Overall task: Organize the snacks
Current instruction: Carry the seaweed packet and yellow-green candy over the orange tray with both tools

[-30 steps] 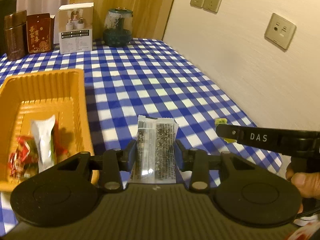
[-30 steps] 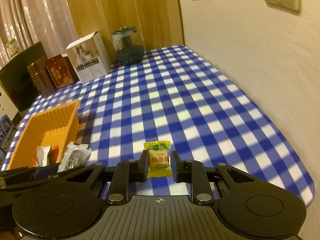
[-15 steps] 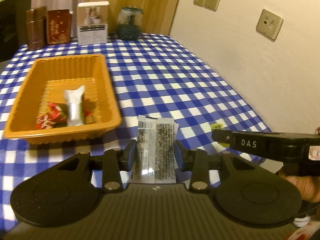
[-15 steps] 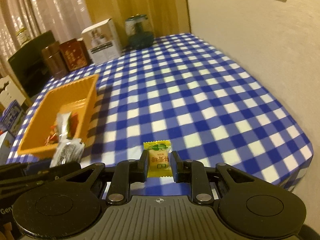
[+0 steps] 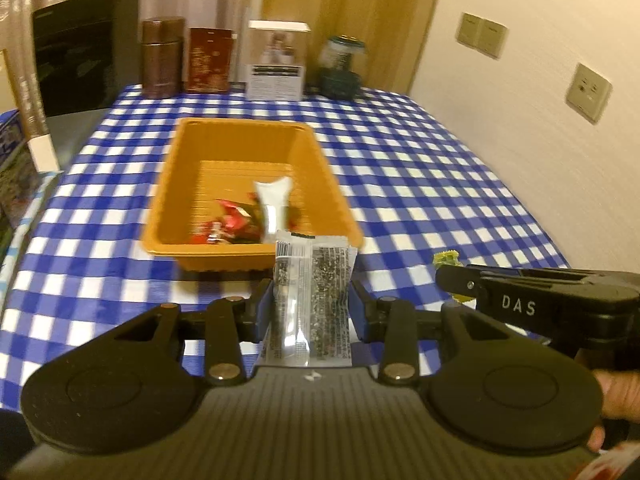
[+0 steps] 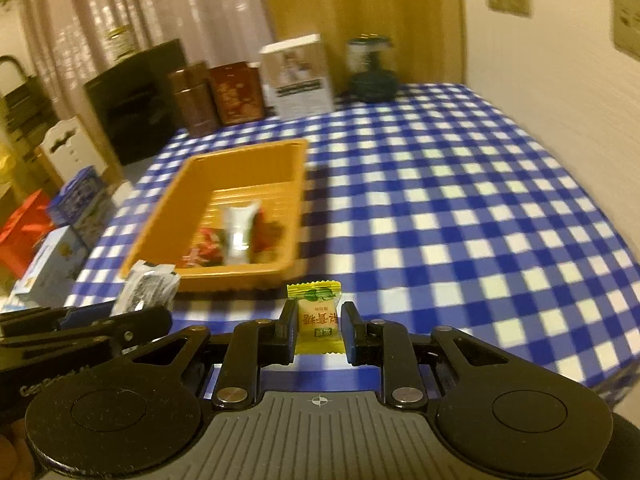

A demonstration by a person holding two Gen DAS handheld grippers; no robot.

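Note:
My left gripper (image 5: 312,312) is shut on a clear packet of dark seeds (image 5: 314,292), held upright just short of the near rim of the orange tray (image 5: 188,184). The tray holds red-wrapped sweets (image 5: 228,220) and a white packet (image 5: 274,204). My right gripper (image 6: 318,332) is shut on a small yellow candy (image 6: 318,320), and it hovers to the right of the tray (image 6: 248,164) near its front corner. In the right wrist view the left gripper's seed packet (image 6: 146,286) shows at the lower left. The right gripper's arm (image 5: 540,300) crosses the left wrist view at right.
The blue-and-white checked tablecloth (image 5: 420,184) covers the table. At its far edge stand a brown tin (image 5: 162,56), a red box (image 5: 208,60), a white box (image 5: 278,66) and a dark glass jar (image 5: 340,68). A wall runs along the right; boxes sit left of the table.
Both grippers have swung left and back, so the orange tray has come from the left edge to the middle of the views. Each still grips its snack.

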